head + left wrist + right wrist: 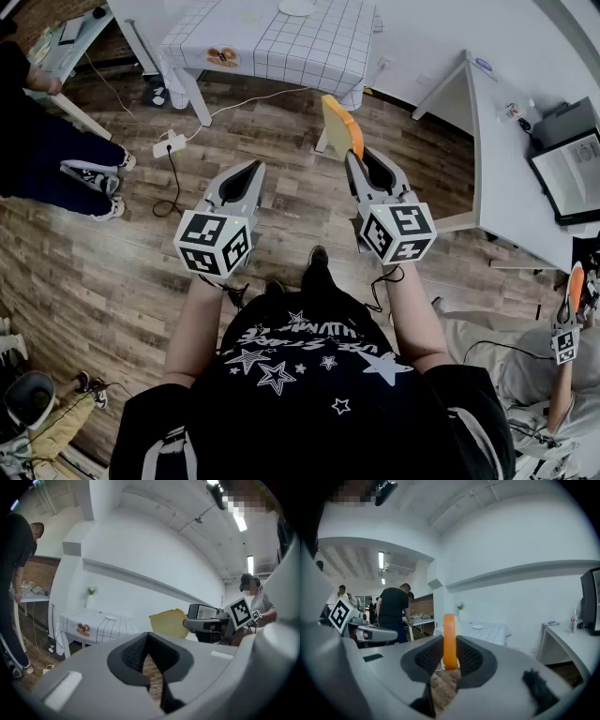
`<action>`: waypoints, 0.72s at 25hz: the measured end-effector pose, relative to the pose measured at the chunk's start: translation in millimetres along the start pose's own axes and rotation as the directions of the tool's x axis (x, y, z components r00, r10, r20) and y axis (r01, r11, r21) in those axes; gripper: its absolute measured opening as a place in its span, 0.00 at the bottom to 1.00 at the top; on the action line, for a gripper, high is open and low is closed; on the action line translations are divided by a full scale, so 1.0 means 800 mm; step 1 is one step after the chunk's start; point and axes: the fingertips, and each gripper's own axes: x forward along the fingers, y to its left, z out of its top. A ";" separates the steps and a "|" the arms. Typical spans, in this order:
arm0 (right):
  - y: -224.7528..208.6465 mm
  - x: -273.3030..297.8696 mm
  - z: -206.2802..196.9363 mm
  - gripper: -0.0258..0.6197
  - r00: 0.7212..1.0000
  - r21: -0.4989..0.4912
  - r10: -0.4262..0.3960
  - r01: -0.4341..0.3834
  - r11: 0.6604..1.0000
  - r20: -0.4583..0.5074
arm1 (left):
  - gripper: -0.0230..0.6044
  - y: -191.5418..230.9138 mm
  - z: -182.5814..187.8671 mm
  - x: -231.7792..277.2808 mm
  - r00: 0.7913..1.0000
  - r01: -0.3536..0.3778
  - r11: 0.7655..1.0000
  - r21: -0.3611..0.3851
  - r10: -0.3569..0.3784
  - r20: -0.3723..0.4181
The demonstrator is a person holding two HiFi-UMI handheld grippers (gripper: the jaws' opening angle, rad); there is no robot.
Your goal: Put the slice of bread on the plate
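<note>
1. Head view, surfaces: the floor (112,281) is laid in wood-grain planks. At the top stands a table (202,98) under a white cloth (309,47) ruled in a thin grid. A round, flat white plate (297,7) sits on its far side. Both grippers are smooth grey moulded shells with a dark hollow at the nose, and each carries a white cube (214,244) printed with black square markers.
2. Head view, the task's thing: the right gripper (361,164) is clamped on the slice of bread (337,124). The slice stands on edge above the floor, with a pale yellow face and an orange crust, well apart from the plate. The left gripper (246,173) has its jaws together, with nothing in them.
3. Left gripper view: the left gripper (149,635) has dark, mesh-textured pads (133,653). They meet at the tips with nothing between, and plank floor shows through the slit below. To the right, the slice of bread (169,623) shows its broad face, which is flat, round-topped and pale yellow with a darker rim. The right gripper (188,623) holds it by one edge. The plate (111,617) is a thin disc on the gridded cloth (93,623), off to the left.
4. Right gripper view: the right gripper (450,641) presses its mesh pads (426,656) on both faces of the slice of bread (449,625). The slice shows edge-on here as a narrow, smooth orange band, upright and rounded at the top. The plate (477,626) lies beyond on the table (492,632).
</note>
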 end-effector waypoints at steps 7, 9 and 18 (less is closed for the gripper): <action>-0.010 -0.006 0.009 0.18 1.000 -0.010 0.019 -0.018 1.000 0.016 | 0.05 -0.022 0.012 0.019 1.000 -0.004 1.000 0.030 0.004 0.001; -0.012 -0.008 0.011 0.18 1.000 -0.009 0.021 -0.020 1.000 0.021 | 0.05 -0.027 0.013 0.021 1.000 -0.004 0.999 0.038 0.005 -0.002; -0.009 -0.011 0.014 0.18 0.999 -0.036 0.038 -0.037 0.999 0.024 | 0.05 -0.032 0.012 0.022 1.000 -0.025 0.999 0.034 0.025 0.008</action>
